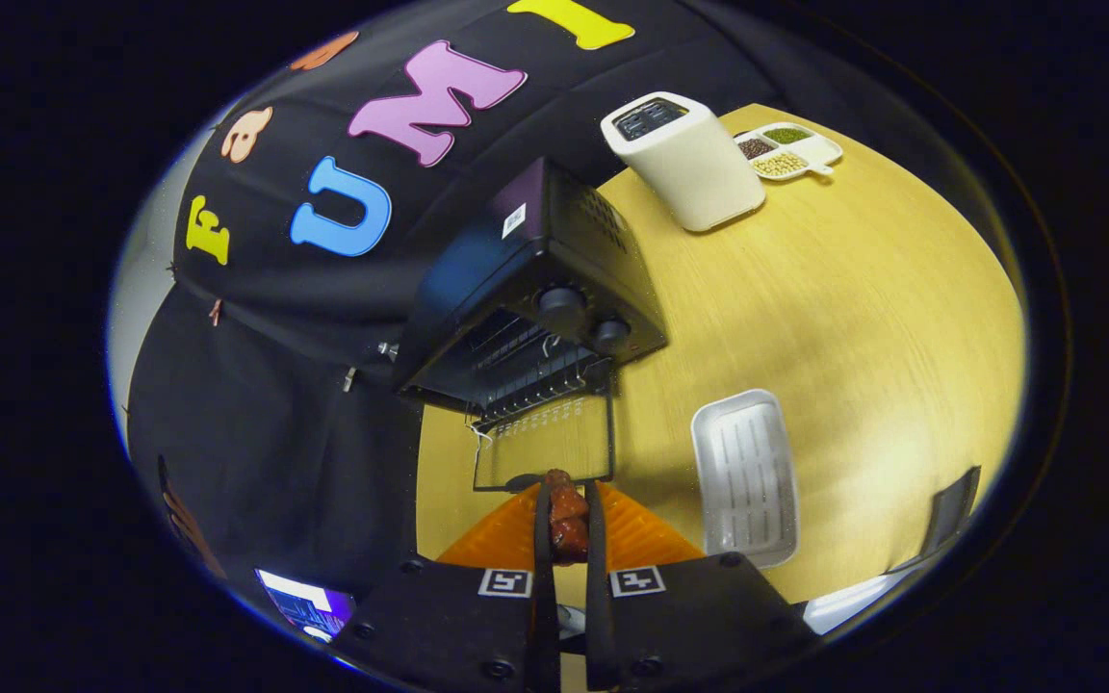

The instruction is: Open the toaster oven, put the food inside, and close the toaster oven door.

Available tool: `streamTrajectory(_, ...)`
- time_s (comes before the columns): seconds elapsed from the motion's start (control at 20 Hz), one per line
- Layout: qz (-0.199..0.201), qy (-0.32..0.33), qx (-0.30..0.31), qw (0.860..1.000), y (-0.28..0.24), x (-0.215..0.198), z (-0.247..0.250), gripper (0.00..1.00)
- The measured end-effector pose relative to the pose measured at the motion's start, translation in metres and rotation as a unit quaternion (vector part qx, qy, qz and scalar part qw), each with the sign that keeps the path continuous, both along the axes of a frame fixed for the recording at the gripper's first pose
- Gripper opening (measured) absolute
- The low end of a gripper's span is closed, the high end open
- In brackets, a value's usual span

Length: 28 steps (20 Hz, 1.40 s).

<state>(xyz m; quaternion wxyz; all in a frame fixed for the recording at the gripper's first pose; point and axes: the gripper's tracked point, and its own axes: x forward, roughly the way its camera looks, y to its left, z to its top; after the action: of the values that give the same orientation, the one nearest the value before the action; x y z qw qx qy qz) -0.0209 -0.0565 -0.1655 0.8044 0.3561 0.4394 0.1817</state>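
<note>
A black toaster oven stands on the wooden table with its glass door folded down flat toward me and the wire rack inside showing. My gripper is shut on a reddish-brown piece of food, held between both fingers just short of the door's handle edge. The oven's two knobs sit to the right of its opening.
A white ribbed tray lies on the table to the right of the fingers. Farther back stand a white slot toaster and a divided dish of beans. The black booth cloth hangs to the left of the oven.
</note>
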Motion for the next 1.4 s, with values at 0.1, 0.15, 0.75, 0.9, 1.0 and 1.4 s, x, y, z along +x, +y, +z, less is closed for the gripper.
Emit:
streamTrajectory(0.1, -0.006, -0.003, 0.011, 1.0, 0.026, -0.004, 0.005, 0.15)
streamTrajectory(0.15, -0.013, -0.005, 0.014, 1.0, 0.037, -0.006, 0.007, 0.15)
streamTrajectory(0.75, -0.128, -0.09, 0.034, 0.987, 0.139, 0.066, -0.003, 0.15)
streamTrajectory(0.9, -0.16, -0.091, 0.049, 0.982, 0.152, 0.084, -0.012, 0.15)
streamTrajectory(1.0, -0.169, -0.103, 0.052, 0.979, 0.16, 0.092, -0.017, 0.15)
streamTrajectory(1.4, -0.273, -0.163, 0.1, 0.943, 0.176, 0.139, -0.024, 0.15)
